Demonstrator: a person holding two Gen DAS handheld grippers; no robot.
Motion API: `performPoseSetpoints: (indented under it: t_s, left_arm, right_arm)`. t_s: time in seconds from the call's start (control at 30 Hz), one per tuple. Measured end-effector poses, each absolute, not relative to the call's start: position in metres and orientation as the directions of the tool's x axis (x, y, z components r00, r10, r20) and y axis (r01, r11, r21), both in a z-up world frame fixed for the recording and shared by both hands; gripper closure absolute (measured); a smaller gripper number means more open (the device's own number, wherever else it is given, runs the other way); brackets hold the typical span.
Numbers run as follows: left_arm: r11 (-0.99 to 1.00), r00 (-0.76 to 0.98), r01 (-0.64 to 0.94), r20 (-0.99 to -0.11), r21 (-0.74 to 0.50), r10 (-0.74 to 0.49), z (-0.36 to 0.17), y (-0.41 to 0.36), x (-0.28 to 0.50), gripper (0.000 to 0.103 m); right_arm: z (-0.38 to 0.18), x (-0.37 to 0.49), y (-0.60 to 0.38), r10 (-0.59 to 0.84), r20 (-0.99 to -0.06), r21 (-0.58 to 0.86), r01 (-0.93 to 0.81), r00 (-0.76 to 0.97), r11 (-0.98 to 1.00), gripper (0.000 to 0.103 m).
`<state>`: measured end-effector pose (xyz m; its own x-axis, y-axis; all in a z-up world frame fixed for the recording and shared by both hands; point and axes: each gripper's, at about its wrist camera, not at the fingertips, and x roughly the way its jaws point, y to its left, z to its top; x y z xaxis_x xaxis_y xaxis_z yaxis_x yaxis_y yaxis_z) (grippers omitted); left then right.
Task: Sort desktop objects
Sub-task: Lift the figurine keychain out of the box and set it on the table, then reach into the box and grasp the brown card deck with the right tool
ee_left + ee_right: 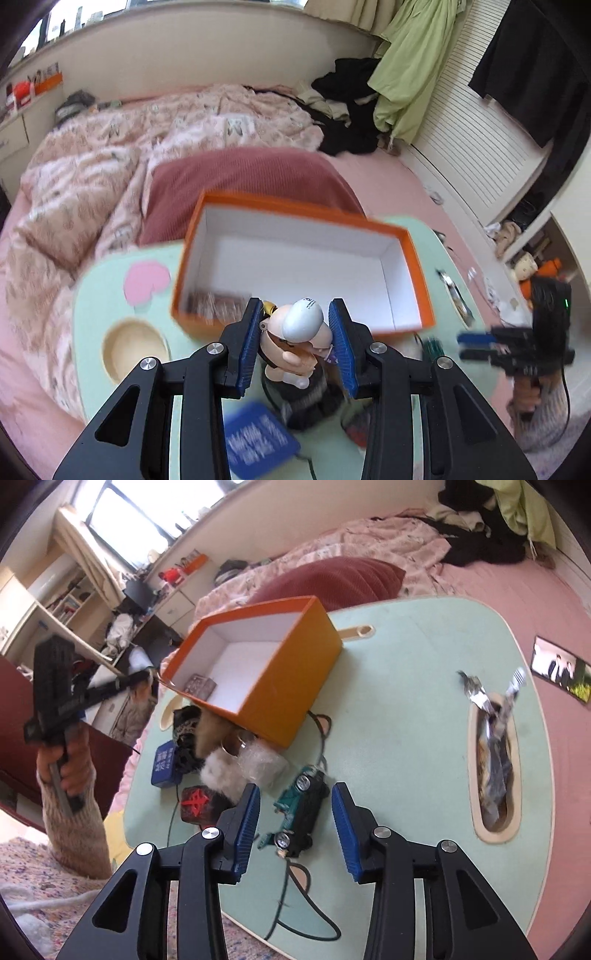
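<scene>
gripping a small doll figure (pixel 295 339) with a white cap, the left gripper (pixel 297 341) holds it between its blue pads, lifted above the pale green table (pixel 96 295) and just in front of the near wall of the open orange box (pixel 413 254). the box has a white interior and a small patterned item (pixel 216 301) lying in its near left corner. below the doll, blurred, lie a blue card (pixel 258 441) and a dark object whose kind cannot be told.

the right gripper (pixel 295 823) hovers over the table with its jaws apart, pads on either side of a green and black toy car (pixel 301 806) but not touching it; the car rests on the tabletop. left of the car lie a dark tile with a red character (pixel 197 803), white fluffy material (pixel 229 771), and a blue tag (pixel 166 762). crumpled foil (pixel 495 738) sits in the table's oval slot at right. a hand (pixel 64 764) in a knitted sleeve holds the left gripper's handle at the left edge.
</scene>
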<state>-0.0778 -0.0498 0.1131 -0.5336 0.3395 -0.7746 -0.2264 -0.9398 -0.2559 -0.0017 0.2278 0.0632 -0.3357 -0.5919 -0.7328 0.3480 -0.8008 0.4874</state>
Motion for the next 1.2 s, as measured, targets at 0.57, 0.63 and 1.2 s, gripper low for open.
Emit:
performPoseSetpoints:
  t_s: [0.57, 0.63, 1.2]
  left_arm:
    - [-0.896, -0.461, -0.275, -0.77, -0.348, 0.441, 0.03, -0.02, 0.003, 0.065]
    - [-0.895, -0.476, -0.273, -0.76, -0.351, 0.443, 0.028, -0.016, 0.002, 0.06]
    - [-0.875, -0.718, -0.204, -0.541, -0.439, 0.439, 0.071, -0.084, 0.017, 0.028]
  right_arm:
    - [0.049, -0.064, 0.166, -0.612, -0.735, 0.487, 0.4, -0.292, -0.776, 0.077]
    - [0.045, -0.074, 0.172, -0.562, -0.756, 0.456, 0.348, -0.335, -0.819, 0.077]
    - [0.083, -0.151, 0.011, -0.579, -0.815, 0.522, 0.44, 0.004, -0.731, 0.044]
